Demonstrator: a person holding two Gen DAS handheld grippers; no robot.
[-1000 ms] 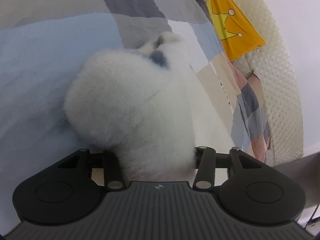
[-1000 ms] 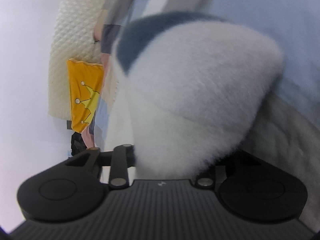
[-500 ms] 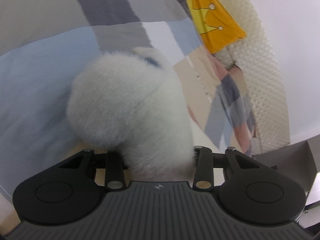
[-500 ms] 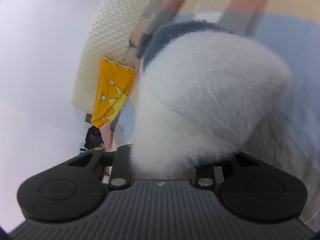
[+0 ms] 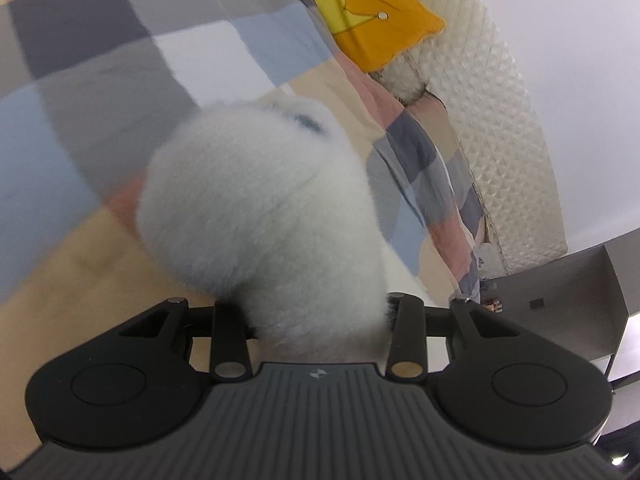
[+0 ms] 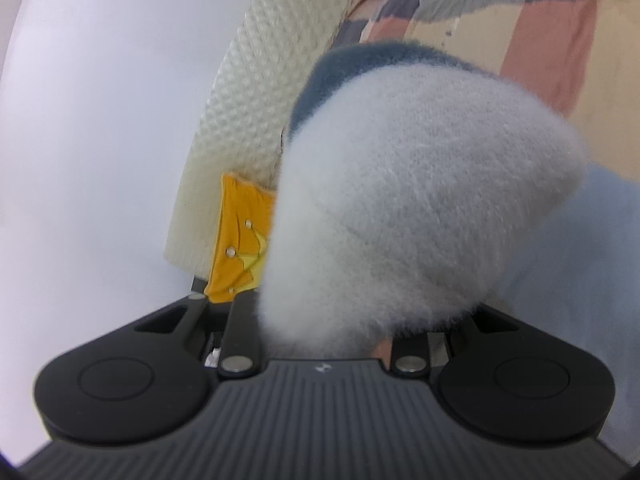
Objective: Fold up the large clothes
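You have a bunch of the fluffy white garment clamped in your left gripper. The jaws stand partly closed with the thick pile filling the gap between them, so the fingertips themselves are buried. Your right gripper has a second bunch of the same garment, jaws likewise part closed and pressed into the fleece; a dark blue band of trim shows along the far edge of that bunch.

Both handfuls hang clear above the patchwork bedcover, which spreads out beneath and to the far side. A yellow cushion with a crown print leans against the cream quilted headboard at the far right of the left view. How much of the garment trails down onto the bed you cannot see; the bunches block it.

This looks like the lift at the start of a fold: two points pinched, the garment raised so it can hang out straight. Next, you would want to draw your hands apart until the edge between them goes taut, then lay it flat on the open part of the bedcover, well short of the cushion. Hold your grip firm, since thick fleece can creep out of part-closed jaws.
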